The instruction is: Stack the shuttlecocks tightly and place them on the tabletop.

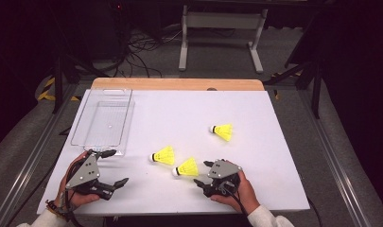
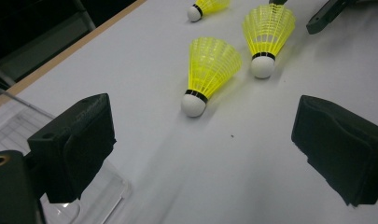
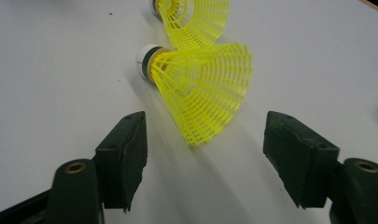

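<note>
While the right tool (image 1: 205, 173) sits at the near edge of the counter (image 1: 274, 179) with its jaws apart and nothing between them, the nearest shuttlecock (image 1: 187, 168) lies just ahead of it, skirt toward the tool, white cork pointing left.

Item 1, nearest shuttlecock: yellow mesh skirt, on its side on the white counter, near centre. In the right gripper view its skirt (image 3: 203, 88) flares toward the jaws, a little left of their midline and not yet between them.

Item 2, second shuttlecock (image 1: 163, 155): just left and slightly farther, also on its side, close to the first but apparently apart.

Item 3, third shuttlecock (image 1: 222, 131): farther and to the right, well apart.

Item 4, clear tray (image 1: 80, 137): far left, empty.

Item 5, left tool (image 1: 114, 166): near left, beside the tray's near corner, jaws wide apart, holding nothing.

Handling note, as a judgement: the step looks like a pick of item 1, likely for the tray. Slide the right tool forward and a shade left so the skirt centres between the pads, keep low to the counter, and close gently near the narrow end; the mesh will crush or squirt out under a hard pinch at the rim. Avoid nudging item 2.
</note>
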A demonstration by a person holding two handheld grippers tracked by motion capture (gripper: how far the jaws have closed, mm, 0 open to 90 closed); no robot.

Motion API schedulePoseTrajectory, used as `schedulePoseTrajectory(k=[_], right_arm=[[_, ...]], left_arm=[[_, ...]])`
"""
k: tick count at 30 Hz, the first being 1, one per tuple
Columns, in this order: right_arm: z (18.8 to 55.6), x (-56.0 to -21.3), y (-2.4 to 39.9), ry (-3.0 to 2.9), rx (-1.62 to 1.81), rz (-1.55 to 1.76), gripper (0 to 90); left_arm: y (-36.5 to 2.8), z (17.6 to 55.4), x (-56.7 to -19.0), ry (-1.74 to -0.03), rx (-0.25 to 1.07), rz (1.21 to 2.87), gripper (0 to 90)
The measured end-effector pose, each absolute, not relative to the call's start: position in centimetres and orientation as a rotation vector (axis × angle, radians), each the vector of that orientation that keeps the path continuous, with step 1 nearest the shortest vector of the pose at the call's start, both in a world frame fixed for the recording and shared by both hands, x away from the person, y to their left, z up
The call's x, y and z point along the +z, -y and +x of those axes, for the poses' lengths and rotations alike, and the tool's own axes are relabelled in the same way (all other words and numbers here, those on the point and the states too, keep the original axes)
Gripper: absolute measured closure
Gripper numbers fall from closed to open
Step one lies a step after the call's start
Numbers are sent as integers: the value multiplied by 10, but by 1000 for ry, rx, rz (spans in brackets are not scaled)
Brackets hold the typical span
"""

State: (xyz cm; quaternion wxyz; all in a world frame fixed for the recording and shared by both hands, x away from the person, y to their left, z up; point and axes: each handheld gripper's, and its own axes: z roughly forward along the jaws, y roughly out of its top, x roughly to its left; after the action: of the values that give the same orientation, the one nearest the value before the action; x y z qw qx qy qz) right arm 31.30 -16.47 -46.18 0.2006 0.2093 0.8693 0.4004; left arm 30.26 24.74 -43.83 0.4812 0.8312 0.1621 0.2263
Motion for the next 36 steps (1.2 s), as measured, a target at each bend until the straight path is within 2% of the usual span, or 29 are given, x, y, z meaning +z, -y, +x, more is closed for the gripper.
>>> schedulePoseTrajectory(k=[7,14,20,22,23,28,36], right_arm=[[317,-466,159,-2471,1105,581,412],[320,-468,154,-2496,1079,571,523],[325,-468,150,-2533,1065,552,652],[326,-469,148,-2553,1055,522,734],[326,-469,148,-2553,1055,522,734],[325,-468,147,-2562,1048,488,877],[322,-466,149,-2563,1047,466,900]], left_arm=[[-256,294,-443,-435,583,2019,60],[-261,288,-447,-460,557,2007,60],[-264,286,-449,-478,553,2005,60],[-265,285,-450,-481,559,2009,60],[-265,285,-450,-481,559,2009,61],[-265,285,-451,-490,555,2013,61],[-265,286,-451,-489,545,2018,62]])
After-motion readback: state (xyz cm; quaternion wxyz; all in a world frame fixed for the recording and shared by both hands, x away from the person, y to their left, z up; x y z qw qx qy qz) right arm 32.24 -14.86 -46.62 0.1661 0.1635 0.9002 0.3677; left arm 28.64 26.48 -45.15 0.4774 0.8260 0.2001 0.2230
